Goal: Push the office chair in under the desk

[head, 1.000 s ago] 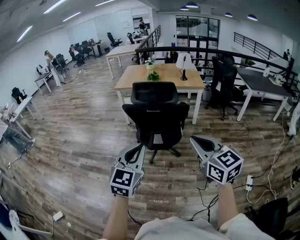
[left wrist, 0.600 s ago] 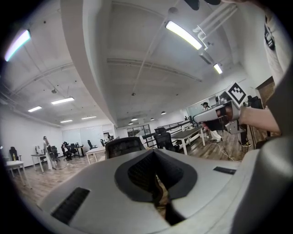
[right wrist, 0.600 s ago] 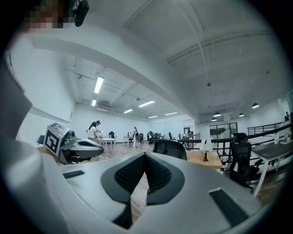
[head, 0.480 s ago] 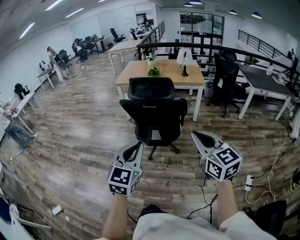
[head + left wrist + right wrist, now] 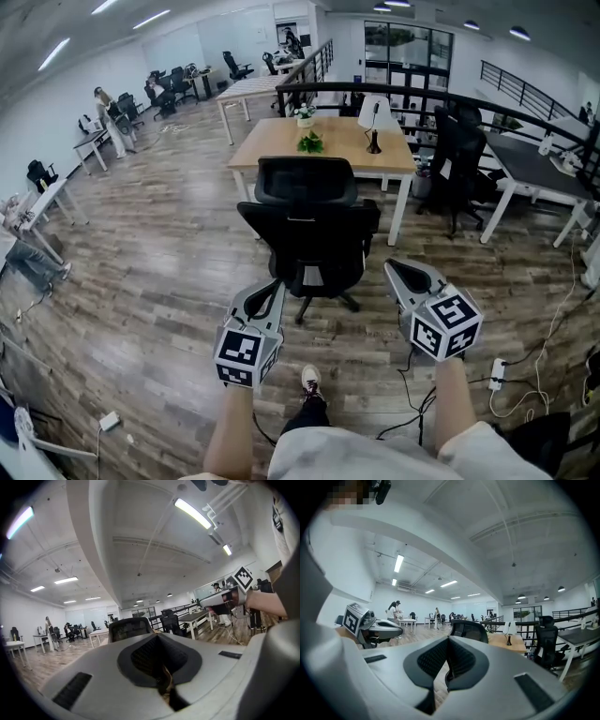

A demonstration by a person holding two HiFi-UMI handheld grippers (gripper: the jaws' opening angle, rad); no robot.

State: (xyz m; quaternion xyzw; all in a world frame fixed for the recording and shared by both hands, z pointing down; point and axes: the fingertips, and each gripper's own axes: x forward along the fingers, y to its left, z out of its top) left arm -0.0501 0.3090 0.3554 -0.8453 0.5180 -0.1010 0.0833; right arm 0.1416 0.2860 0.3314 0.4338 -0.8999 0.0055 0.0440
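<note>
Chair (image 5: 309, 234) and jaws have not met. Both pairs of jaws are shut tight with nothing between them. The left gripper (image 5: 272, 285) and right gripper (image 5: 393, 268) are held level, side by side, aimed at the chair from a short way off. It stands on the wood floor (image 5: 169, 272) with its back to the person, facing the desk (image 5: 277, 142). How far the seat sits from the desk edge is hard to judge from above. To push well, I would set both closed tips on the backrest (image 5: 319, 251), evenly either side of centre. Then press straight ahead so it rolls true between the desk legs (image 5: 397, 216).
</note>
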